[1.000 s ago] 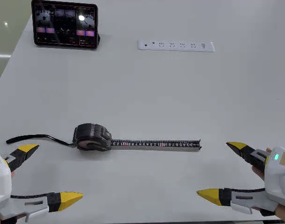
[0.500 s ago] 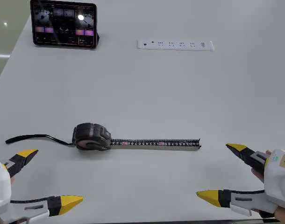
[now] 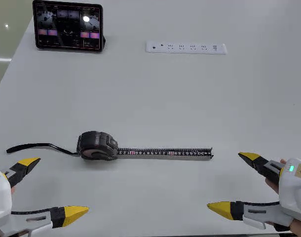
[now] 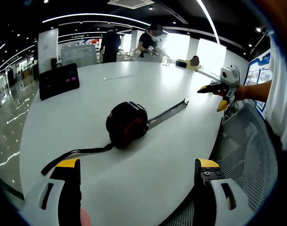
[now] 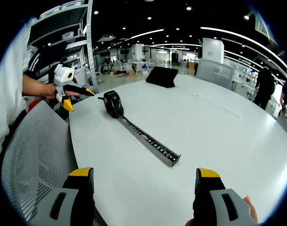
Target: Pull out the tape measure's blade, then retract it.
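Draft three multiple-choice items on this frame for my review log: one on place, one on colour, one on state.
1. Between the left claw and the right claw, where does the tape measure's case lie?
A. nearer the left claw
B. nearer the right claw
C. gripped in the right claw

2. What colour are both claws' tips?
A. red
B. yellow
C. blue

3. What state is the blade in?
A. fully wound in
B. pulled out, lying flat on the table
C. held up in the air by a claw

Key:
1 A, the case sits at the blade's left end in the head view and looms large in the left gripper view.
2 B, yellow tips show in all three views.
3 B, the marked blade stretches along the table from the case, and both claws are open and apart from it.
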A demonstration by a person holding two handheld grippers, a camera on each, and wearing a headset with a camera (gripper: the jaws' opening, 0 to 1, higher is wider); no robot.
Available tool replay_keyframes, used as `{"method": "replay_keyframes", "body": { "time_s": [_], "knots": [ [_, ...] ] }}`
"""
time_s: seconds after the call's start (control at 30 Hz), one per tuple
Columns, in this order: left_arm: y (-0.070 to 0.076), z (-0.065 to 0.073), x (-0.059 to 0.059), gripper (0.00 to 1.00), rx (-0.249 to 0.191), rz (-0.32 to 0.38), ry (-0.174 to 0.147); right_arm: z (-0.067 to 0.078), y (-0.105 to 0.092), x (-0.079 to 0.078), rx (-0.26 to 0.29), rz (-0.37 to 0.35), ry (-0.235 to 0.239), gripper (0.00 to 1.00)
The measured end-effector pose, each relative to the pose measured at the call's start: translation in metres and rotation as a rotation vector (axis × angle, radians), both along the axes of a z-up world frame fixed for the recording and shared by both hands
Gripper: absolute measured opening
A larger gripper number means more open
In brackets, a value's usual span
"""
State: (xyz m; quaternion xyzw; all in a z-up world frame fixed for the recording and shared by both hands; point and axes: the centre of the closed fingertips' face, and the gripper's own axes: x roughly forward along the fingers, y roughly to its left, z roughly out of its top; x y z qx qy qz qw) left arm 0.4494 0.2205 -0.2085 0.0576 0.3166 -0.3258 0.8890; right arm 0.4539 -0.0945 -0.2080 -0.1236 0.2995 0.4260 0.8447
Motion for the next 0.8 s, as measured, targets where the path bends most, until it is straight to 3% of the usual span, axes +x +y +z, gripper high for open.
{"method": "replay_keyframes", "body": {
  "time_s": [0.8],
  "knots": [
    [-0.0031, 0.0055, 0.0038, 0.99, -0.020, 0.020, -0.004, 0.0028, -0.0019, 0.0012, -0.002, -0.003, -0.004, 0.87]
  ]
}}
